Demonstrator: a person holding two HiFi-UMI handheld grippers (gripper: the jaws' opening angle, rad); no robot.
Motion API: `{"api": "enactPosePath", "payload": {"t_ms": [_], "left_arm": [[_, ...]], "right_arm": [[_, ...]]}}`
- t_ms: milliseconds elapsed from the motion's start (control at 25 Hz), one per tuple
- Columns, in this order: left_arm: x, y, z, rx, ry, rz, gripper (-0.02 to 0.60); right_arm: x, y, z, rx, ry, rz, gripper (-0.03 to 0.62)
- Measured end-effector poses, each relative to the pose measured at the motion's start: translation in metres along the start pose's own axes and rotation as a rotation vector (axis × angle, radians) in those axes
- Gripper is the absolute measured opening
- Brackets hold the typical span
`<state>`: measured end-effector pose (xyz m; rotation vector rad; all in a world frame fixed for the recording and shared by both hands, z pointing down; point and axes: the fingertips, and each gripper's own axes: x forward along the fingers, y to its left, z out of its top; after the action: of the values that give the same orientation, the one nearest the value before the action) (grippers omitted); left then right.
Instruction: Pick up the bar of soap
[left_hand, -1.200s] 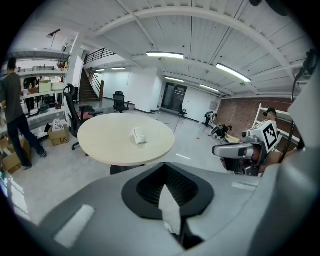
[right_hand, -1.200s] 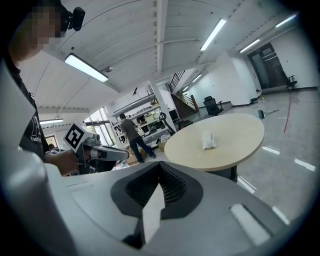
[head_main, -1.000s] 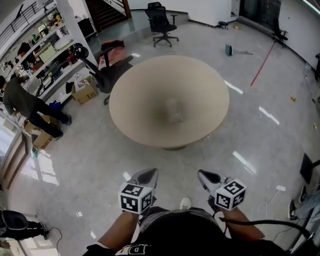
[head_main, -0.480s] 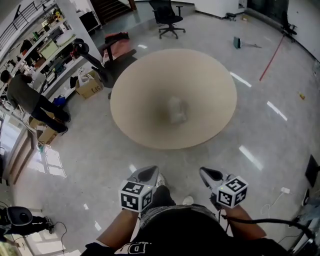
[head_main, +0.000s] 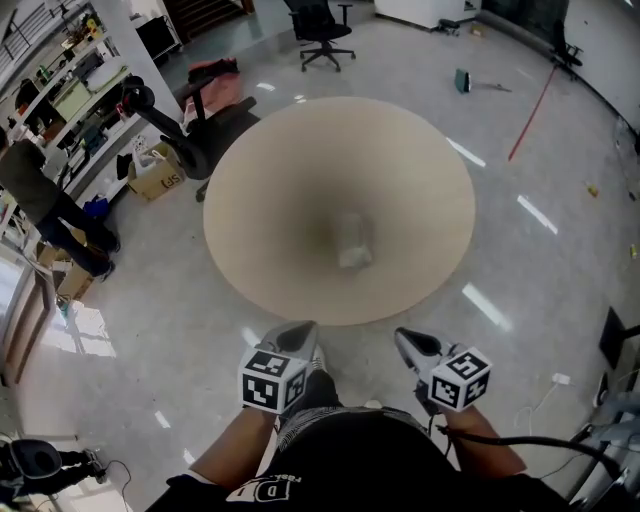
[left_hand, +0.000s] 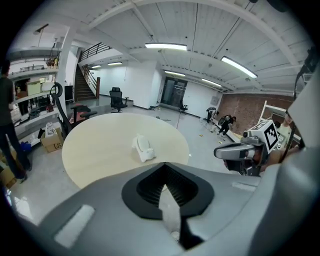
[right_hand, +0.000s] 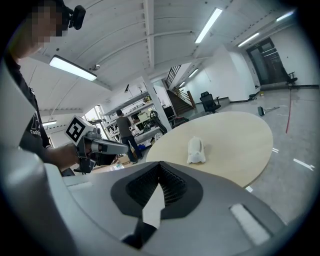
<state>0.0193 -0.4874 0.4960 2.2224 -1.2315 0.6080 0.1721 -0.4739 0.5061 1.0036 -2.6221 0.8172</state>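
A round, pale wooden table (head_main: 270, 180) is standing on a glossy grey floor (head_main: 520, 270) that is throwing back streaks of ceiling light. A whitish bar of soap (head_main: 352, 240) is lying on the table, just off its middle toward the near edge. It is blurred from above and may be wrapped. Beyond the table's far edge a black office chair (head_main: 322, 32) is standing. Close to the table's far-left rim another dark chair (head_main: 215, 95) is sitting with something reddish on it. Left of the table a cardboard box (head_main: 155, 178) is resting on the floor. Far right of the table a red strip (head_main: 532, 112) is running across the floor.
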Motion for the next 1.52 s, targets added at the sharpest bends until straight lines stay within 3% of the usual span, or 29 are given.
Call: {"api": "enactPosePath", "payload": {"t_ms": [560, 840, 1200, 1400, 1520], "left_arm": [[0.070, 0.118, 0.057, 0.063, 0.056, -0.134, 0.008], [0.097, 0.155, 0.053, 0.063, 0.109, -0.193, 0.008], [0.127, 0.173, 0.049, 0.027, 0.161, -0.146, 0.008], [0.134, 0.184, 0.047, -0.027, 0.186, -0.094, 0.008], [0.140, 0.192, 0.043, -0.047, 0.200, -0.072, 0.008]], "right_arm": [[0.123, -0.025, 0.059, -0.034, 0.061, -0.160, 0.006], [0.167, -0.030, 0.073, -0.074, 0.103, -0.206, 0.006], [0.207, -0.070, 0.069, -0.051, 0.165, -0.180, 0.006], [0.235, -0.110, 0.067, -0.099, 0.225, -0.216, 0.008], [0.249, -0.130, 0.063, -0.111, 0.262, -0.243, 0.057]]}}
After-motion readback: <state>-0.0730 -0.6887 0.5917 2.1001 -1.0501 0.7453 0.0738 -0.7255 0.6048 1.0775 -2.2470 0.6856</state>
